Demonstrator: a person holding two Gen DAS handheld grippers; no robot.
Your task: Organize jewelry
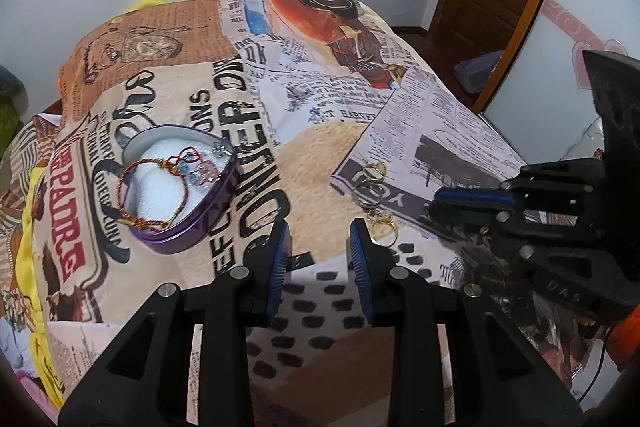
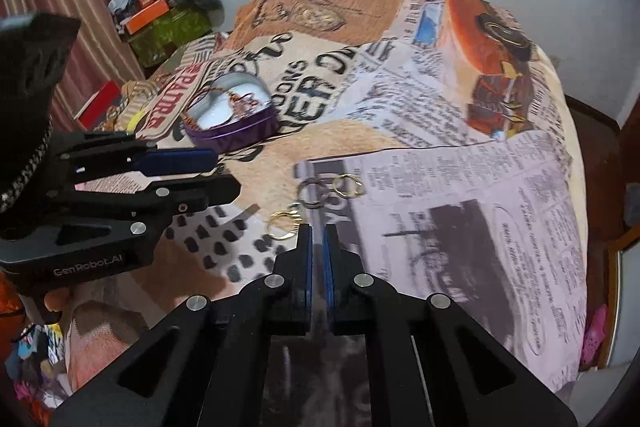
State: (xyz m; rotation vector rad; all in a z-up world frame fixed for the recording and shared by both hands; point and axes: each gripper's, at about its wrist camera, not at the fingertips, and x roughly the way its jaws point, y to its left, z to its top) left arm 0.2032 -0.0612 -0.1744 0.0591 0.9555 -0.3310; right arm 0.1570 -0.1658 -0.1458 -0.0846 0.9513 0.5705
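Left gripper [image 1: 320, 247]: jaws spread, holding nothing, above the newsprint bedspread [image 1: 320, 143]. Right gripper [image 2: 317, 247]: jaws nearly pressed together, a narrow gap between, nothing seen pinched. Gold ring [image 2: 284, 225] just left of right jaws; steel ring [image 2: 312, 193] and second gold ring [image 2: 347, 185] beyond it. Purple heart-shaped tin [image 1: 182, 183], holding a red cord bracelet [image 1: 156, 183], well left of the rings.
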